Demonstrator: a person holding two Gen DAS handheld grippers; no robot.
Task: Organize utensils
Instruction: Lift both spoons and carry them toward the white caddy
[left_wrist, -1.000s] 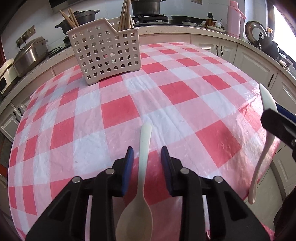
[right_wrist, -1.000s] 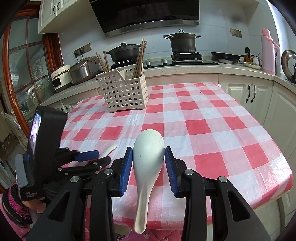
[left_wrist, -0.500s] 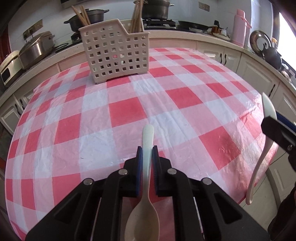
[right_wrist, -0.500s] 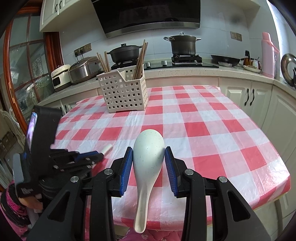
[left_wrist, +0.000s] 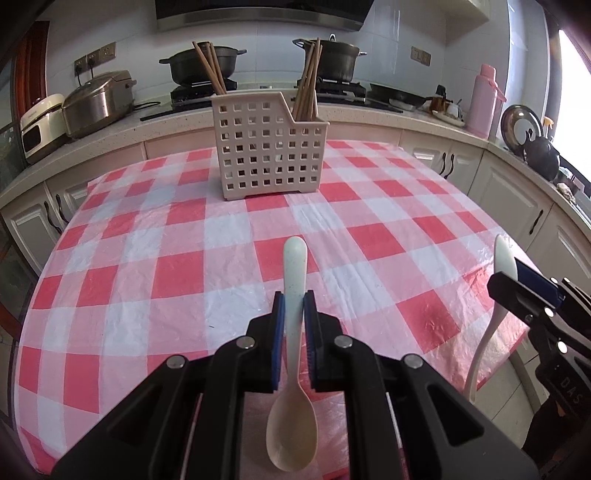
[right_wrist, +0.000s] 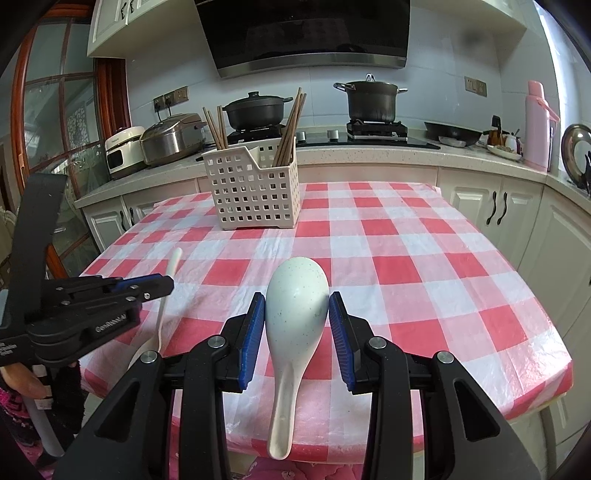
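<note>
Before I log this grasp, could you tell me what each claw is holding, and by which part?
Left claw: slim spoon, gripped by its handle. Right claw: wide spoon, gripped across its bowl.

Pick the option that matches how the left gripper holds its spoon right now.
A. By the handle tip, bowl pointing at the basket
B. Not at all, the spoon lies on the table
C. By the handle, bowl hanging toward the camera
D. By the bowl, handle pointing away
C: the left gripper clamps the slim spoon on its handle, bowl nearest the camera.
</note>
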